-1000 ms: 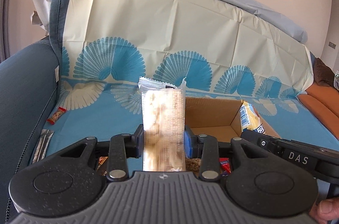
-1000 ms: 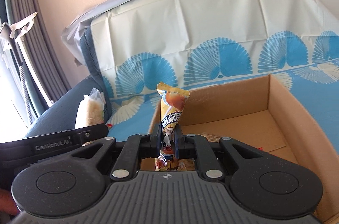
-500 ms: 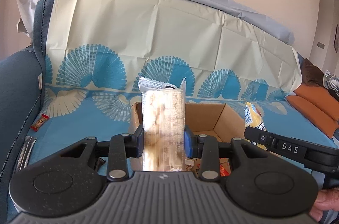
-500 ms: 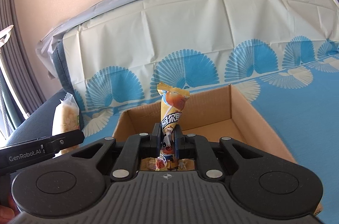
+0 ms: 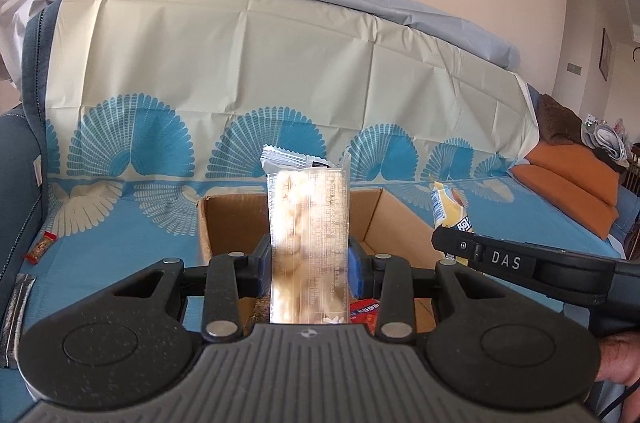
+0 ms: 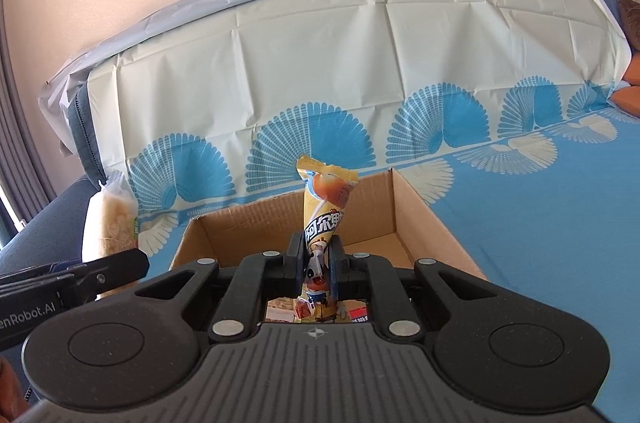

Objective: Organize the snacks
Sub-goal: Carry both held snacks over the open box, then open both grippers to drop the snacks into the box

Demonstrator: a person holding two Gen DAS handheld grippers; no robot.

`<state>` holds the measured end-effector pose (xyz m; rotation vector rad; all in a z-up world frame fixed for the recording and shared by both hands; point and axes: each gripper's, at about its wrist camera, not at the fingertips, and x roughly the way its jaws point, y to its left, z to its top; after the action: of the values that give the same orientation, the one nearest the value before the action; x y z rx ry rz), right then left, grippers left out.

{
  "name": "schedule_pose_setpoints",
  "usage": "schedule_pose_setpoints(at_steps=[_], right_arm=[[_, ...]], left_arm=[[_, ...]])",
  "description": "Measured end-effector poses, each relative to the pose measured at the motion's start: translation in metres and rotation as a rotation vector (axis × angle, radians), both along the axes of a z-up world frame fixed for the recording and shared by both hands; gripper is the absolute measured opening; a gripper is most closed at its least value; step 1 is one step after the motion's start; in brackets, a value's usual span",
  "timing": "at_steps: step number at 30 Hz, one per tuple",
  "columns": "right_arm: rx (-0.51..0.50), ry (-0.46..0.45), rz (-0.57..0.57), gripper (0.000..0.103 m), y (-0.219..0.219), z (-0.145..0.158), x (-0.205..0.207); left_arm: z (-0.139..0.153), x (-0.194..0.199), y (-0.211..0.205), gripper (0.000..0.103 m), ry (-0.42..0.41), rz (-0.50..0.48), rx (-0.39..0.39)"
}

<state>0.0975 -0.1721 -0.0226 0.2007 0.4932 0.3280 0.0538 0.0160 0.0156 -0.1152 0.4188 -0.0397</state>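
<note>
Left gripper [image 5: 309, 259]: clamped on an upright clear cracker pack [image 5: 308, 243], centre frame.
Right gripper [image 6: 318, 259]: pinched tight on an upright yellow cone snack [image 6: 324, 219].
Box [image 5: 394, 223]: open cardboard, behind both grippers on the blue sheet [image 6: 540, 223].
Change: the box was at right in the left view; now centred behind the pack, whole back wall showing.

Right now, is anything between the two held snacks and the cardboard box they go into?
Nothing visible blocks either. The left gripper holds a clear cracker pack, the right gripper a yellow snack packet, both in front of the open-topped cardboard box. A few snacks already lie in its near end.
</note>
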Motion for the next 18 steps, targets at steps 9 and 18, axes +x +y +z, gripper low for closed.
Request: schedule_pose_setpoints(at_steps=[9, 18], right_arm=[[-0.011, -0.007, -0.031, 0.012, -0.0021, 0.0002, -0.0002], [-0.019, -0.016, -0.046, 0.014, -0.0011, 0.0005, -0.0018]], left_arm=[[-0.0044, 0.0032, -0.0093, 0.040, 0.003, -0.029, 0.004], [-0.0057, 0.0066, -0.0124, 0.040, 0.016, -0.051, -0.017]])
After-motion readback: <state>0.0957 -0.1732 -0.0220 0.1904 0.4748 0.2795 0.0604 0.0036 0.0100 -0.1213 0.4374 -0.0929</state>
